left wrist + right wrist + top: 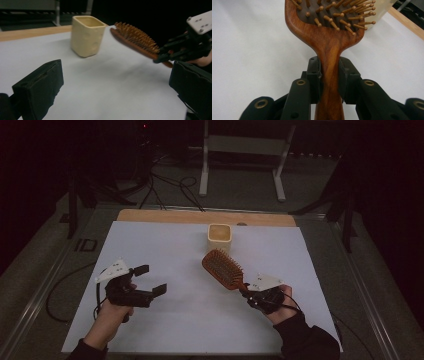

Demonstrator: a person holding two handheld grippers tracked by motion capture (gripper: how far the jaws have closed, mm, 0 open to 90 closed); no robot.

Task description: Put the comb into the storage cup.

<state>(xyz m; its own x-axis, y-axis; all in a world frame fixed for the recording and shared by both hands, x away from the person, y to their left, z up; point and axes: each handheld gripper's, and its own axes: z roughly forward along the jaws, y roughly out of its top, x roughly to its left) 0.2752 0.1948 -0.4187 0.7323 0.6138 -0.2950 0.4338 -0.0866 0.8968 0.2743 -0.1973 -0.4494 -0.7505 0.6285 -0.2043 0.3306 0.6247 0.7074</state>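
Note:
A wooden hairbrush with peg bristles is held above the white sheet, head pointing toward a cream square cup at the back middle. My right gripper is shut on the brush's handle, one jaw on each side of its neck. The brush head hangs just right of the cup in the left gripper view, clear of it. My left gripper hovers at the left of the sheet, open, nothing between its wide-apart jaws.
The white sheet covers the tabletop, with a wooden strip along the far edge. Behind the table are cables on the floor and a white metal frame. Dark surroundings on both sides.

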